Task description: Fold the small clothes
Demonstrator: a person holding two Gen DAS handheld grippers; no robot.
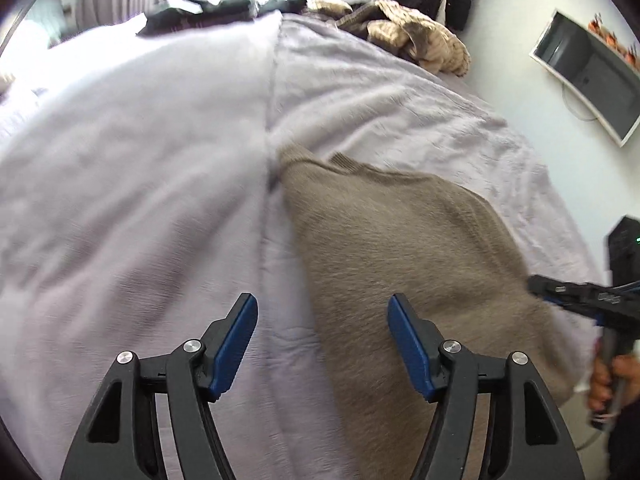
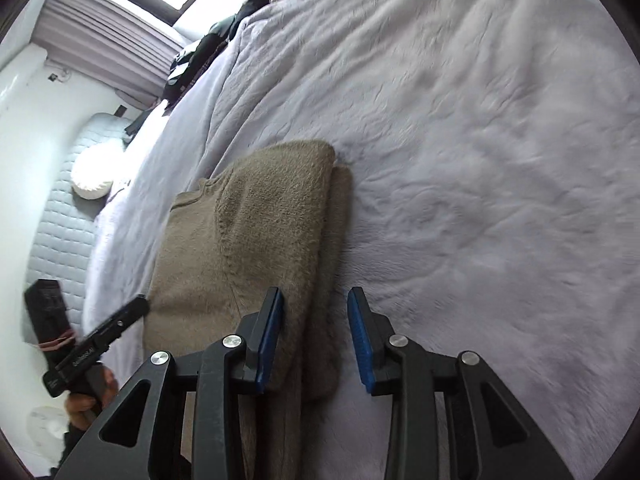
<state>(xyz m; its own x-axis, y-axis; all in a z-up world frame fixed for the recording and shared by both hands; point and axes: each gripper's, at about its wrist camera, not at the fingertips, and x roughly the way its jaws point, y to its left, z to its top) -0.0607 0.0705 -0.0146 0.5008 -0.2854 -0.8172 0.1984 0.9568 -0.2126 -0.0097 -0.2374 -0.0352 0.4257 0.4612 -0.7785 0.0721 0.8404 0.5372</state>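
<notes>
Ample bedspread beyond sweater's edge

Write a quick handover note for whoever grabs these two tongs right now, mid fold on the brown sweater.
Left tongs: open, empty, over the sweater's left edge and the blanket.
Right tongs: open, gripping nothing; the sweater's folded right edge lies between the blue pads, which do not look pressed on it.
Sweater: flat on the blanket, near edge of the bed, one side already folded over the body.
Pile of clothes at the far end, untouched.
Done: side fold on the right.
Left: probably the remaining folds, then the pile.
</notes>
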